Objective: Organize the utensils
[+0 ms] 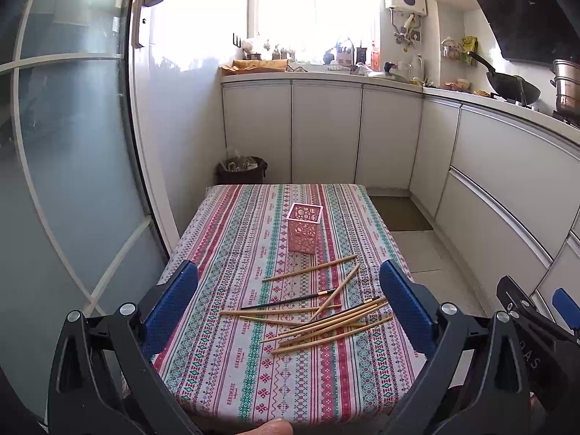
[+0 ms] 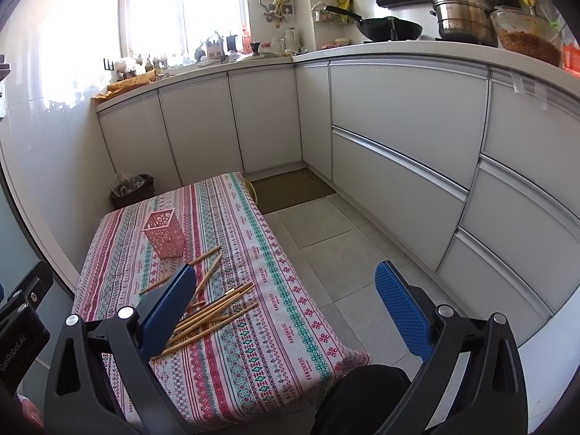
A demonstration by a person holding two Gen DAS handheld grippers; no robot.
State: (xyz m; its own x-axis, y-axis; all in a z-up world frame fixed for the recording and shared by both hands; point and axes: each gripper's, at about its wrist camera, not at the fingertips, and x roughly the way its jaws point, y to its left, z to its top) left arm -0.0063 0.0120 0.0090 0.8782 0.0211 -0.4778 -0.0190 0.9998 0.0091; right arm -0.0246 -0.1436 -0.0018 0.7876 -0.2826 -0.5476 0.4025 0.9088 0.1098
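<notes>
Chopsticks (image 1: 326, 322) lie crossed in loose pile; pinching one risks dragging neighbours off table (image 1: 217, 380). Holder (image 1: 303, 228) light, tips easily. Left gripper (image 1: 290, 311) and right gripper (image 2: 286, 311) both spread wide, empty.

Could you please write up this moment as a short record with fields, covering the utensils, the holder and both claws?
surface: small table with a striped patterned tablecloth
holder: pink perforated holder, upright, nothing seen inside
utensils: wooden chopsticks lying loose in a crossed pile nearer the camera than the holder
odd one: one dark chopstick among them
left claw: left claw open, holding nothing
right claw: right claw open, holding nothing, over the table's right edge
progress: no chopstick in the holder yet
</notes>
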